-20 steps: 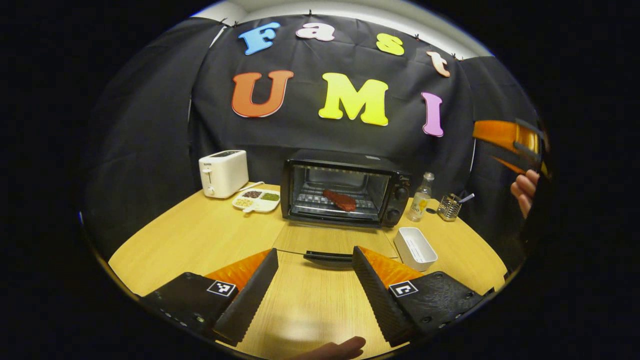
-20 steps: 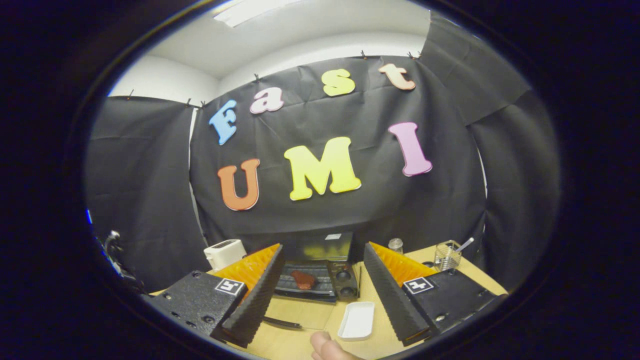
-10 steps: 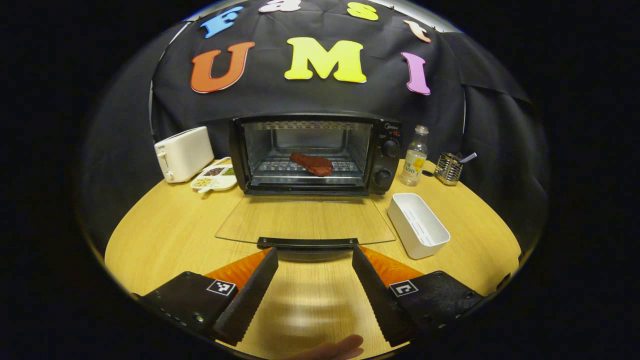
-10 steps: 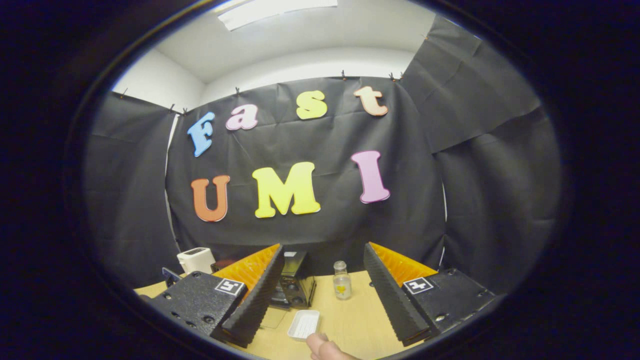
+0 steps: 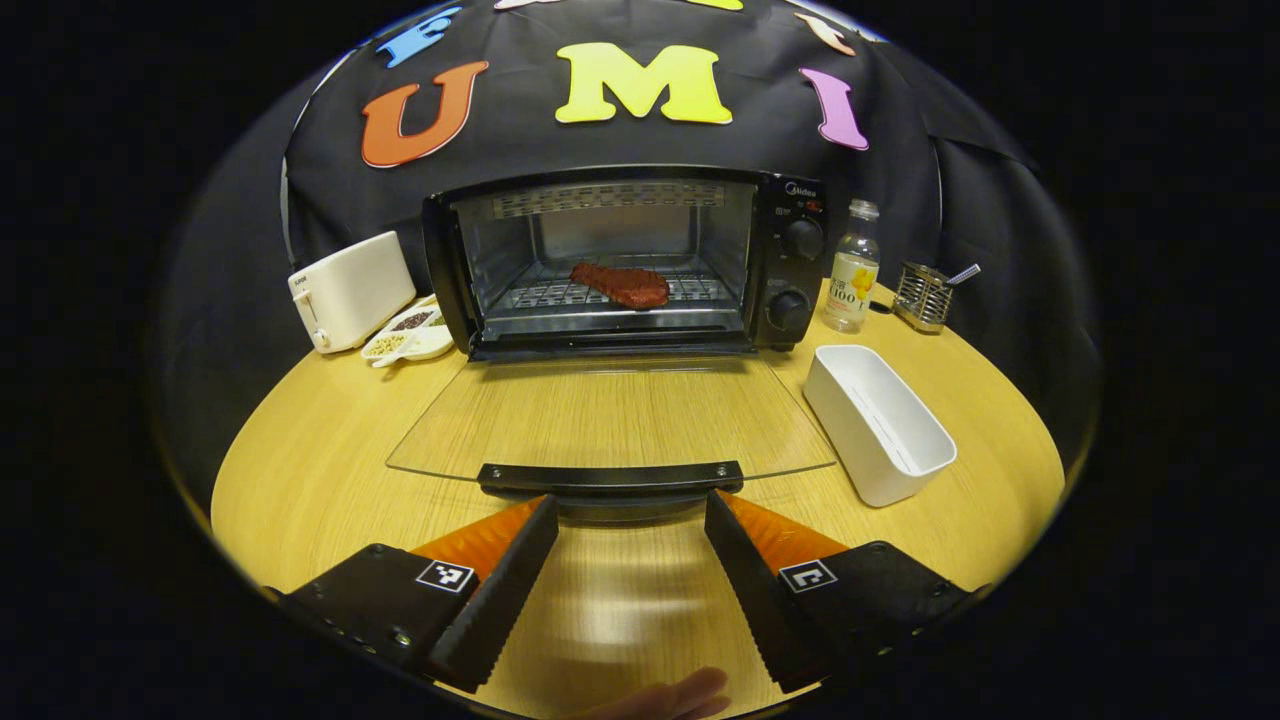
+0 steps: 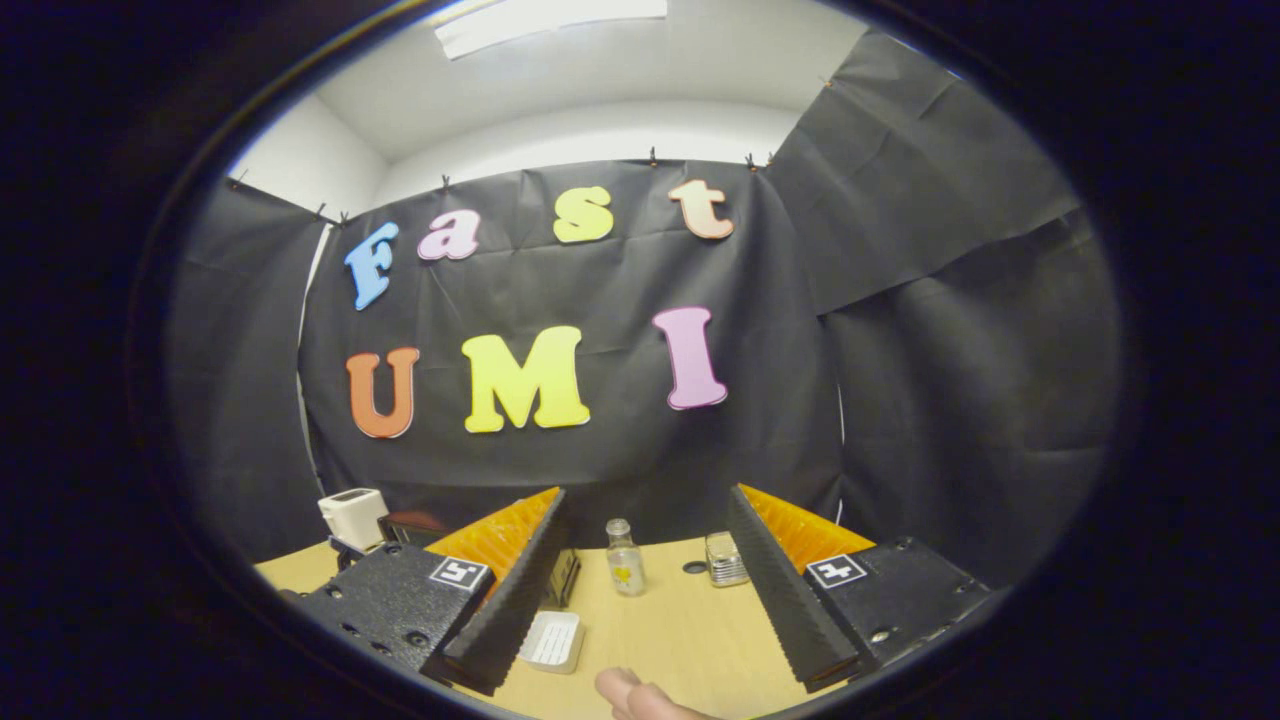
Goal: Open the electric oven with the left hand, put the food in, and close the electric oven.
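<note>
Electric oven [image 5: 625,262] at the back of the table [image 5: 320,450], door [image 5: 610,415] folded flat and open, and the food [image 5: 620,284] sits on the rack inside. Left gripper [image 5: 628,520] hovers just short of the door handle [image 5: 610,477], fingers apart, nothing held. Right gripper [image 6: 645,560] hangs spread and empty. Only closing is left, I'd say.

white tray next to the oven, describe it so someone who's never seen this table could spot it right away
Start at the black electric oven at the back of the wooden table, its glass door folded down flat. Just right of that door sits the white tray, an empty oblong tub. Unlike the small divided dish left of the oven, it is deep, undivided and holds no food.
</note>
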{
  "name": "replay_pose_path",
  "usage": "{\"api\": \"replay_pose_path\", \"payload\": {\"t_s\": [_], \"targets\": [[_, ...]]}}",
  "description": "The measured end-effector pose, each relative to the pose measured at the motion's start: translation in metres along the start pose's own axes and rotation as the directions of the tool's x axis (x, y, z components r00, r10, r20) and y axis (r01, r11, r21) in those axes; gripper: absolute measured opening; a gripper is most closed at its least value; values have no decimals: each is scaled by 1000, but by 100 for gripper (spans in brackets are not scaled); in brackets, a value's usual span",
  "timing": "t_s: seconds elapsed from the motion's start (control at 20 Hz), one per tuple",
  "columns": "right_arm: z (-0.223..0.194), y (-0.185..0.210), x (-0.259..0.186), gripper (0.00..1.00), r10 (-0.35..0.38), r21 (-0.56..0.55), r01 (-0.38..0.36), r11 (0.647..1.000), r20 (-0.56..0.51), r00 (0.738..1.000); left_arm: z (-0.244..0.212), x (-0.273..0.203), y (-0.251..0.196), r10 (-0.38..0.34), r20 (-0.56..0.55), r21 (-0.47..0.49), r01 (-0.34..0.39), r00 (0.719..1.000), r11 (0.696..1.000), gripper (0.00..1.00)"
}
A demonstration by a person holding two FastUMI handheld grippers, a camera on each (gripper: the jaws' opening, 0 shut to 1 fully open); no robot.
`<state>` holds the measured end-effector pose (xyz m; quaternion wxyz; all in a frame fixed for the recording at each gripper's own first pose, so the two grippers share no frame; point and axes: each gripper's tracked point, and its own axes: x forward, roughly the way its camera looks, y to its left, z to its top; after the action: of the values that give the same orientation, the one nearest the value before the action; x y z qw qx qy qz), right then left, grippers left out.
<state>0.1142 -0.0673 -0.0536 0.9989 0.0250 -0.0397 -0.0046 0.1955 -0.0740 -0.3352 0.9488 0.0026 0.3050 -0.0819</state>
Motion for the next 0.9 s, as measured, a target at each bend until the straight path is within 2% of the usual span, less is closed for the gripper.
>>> {"api": "replay_pose_path", "payload": {"t_s": [0.5, 0.55, 0.65, 0.7, 0.9], "targets": [[-5, -2, 3, 100, -7, 26, 7, 1000, -11, 1000, 3, 3, -1, -6, -17, -16, 5, 1000, 1000, 95], [-5, -3, 4, 96, -12, 20, 12, 1000, -10, 1000, 3, 3, -2, -4, -21, -20, 3, 1000, 1000, 95], [-4, -2, 2, 96, -11, 21, 11, 1000, -8, 1000, 4, 2, -1, 1, -23, -16, -1, 1000, 1000, 96], [-5, -2, 1, 100, -11, 25, 11, 1000, -10, 1000, 6, 1, -2, 1, -21, -10, -1, 1000, 1000, 96], [-6, -1, 3, 100, -15, 30, 15, 999, -18, 1000, 20, -5, -2, -3, 11, -5, 3, 1000, 1000, 95]]}}
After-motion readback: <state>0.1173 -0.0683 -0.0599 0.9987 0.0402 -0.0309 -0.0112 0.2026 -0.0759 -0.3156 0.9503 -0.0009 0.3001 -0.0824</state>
